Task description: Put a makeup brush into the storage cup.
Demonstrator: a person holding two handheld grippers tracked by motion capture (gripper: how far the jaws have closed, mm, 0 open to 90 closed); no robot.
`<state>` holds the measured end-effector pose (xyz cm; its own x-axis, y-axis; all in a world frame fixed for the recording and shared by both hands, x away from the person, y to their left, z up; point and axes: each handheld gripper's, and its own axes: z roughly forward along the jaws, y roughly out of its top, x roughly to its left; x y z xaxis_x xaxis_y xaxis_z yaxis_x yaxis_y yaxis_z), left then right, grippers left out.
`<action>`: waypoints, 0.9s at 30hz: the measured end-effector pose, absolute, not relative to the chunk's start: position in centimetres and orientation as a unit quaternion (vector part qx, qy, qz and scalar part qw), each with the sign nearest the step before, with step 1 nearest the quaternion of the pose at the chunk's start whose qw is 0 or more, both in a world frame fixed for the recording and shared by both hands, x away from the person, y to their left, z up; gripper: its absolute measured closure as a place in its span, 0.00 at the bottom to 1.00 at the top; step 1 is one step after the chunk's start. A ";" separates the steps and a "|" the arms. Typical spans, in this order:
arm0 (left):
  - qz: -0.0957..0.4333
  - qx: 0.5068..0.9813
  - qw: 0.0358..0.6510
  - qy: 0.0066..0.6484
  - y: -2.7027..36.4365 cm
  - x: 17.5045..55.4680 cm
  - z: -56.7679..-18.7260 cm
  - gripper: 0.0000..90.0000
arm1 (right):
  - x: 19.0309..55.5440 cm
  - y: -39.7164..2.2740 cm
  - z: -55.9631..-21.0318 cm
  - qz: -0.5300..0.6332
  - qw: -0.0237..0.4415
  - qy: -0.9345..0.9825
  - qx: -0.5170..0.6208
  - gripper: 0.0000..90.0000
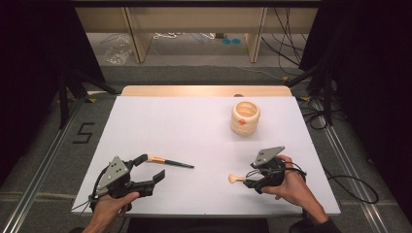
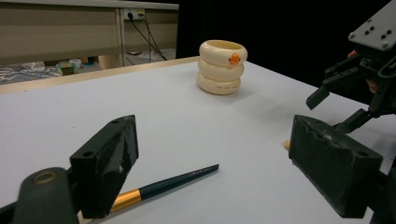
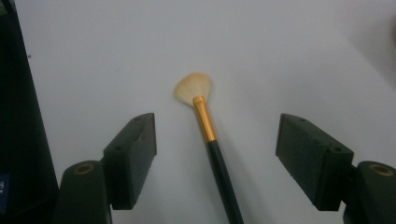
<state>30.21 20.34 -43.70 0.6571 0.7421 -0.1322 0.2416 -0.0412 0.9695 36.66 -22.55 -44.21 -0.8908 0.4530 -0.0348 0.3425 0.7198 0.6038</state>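
White table (image 1: 204, 141), both claws wide open, empty

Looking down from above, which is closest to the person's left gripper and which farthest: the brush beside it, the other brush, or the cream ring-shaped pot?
From the left gripper:
1. Dark-handled brush, lying right at its jaws.
2. Fan brush, across the table under the right gripper.
3. Cream pot, far right, toward the back.
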 end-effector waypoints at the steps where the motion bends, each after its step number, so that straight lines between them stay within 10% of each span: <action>1: 0.211 0.690 0.594 0.356 20.3 30.2 -43.7 0.18 | 36.8 -22.5 -44.3 0.301 0.090 0.925 0.212 0.35; 27: 0.210 0.690 0.594 0.356 20.4 30.2 -43.7 0.18 | 38.4 -20.8 -44.7 0.166 0.049 0.973 0.156 0.66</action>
<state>30.21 20.45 -43.66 0.6578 0.7412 -0.1340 0.2423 -0.0398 0.9694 38.40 -20.83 -44.74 -0.9469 0.3188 -0.0430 0.2864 0.8965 0.3381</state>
